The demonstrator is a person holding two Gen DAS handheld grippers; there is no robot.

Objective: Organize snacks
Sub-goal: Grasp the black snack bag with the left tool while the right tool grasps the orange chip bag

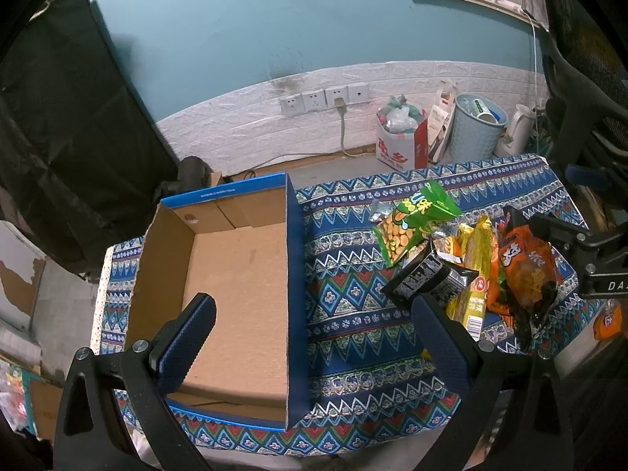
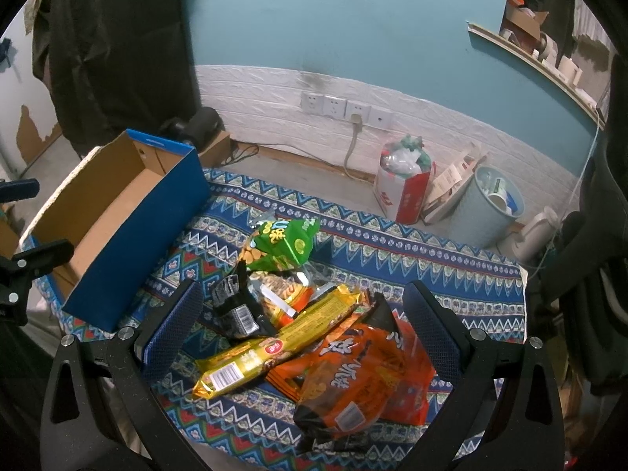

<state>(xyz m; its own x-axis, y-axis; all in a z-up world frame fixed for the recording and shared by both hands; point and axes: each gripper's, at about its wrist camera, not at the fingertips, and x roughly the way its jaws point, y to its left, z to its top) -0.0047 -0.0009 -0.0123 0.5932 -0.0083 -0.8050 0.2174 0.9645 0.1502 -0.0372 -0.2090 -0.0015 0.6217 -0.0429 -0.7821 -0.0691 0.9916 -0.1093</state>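
Note:
A pile of snack packs lies on the patterned cloth: a green bag (image 1: 418,221) (image 2: 280,245), a black pack (image 1: 426,276) (image 2: 235,308), a long yellow pack (image 1: 477,271) (image 2: 274,347) and an orange noodle bag (image 1: 526,271) (image 2: 353,376). An empty blue cardboard box (image 1: 235,290) (image 2: 117,216) stands to the left of them. My left gripper (image 1: 314,337) is open, straddling the box's right wall. My right gripper (image 2: 302,329) is open above the pile, empty.
The table with the blue patterned cloth (image 1: 353,314) (image 2: 412,271) ends close behind the snacks. Beyond it on the floor stand a red-white bag (image 1: 400,137), a pale bin (image 1: 477,125) and a white kettle (image 1: 520,127). A black chair (image 1: 581,78) is at right.

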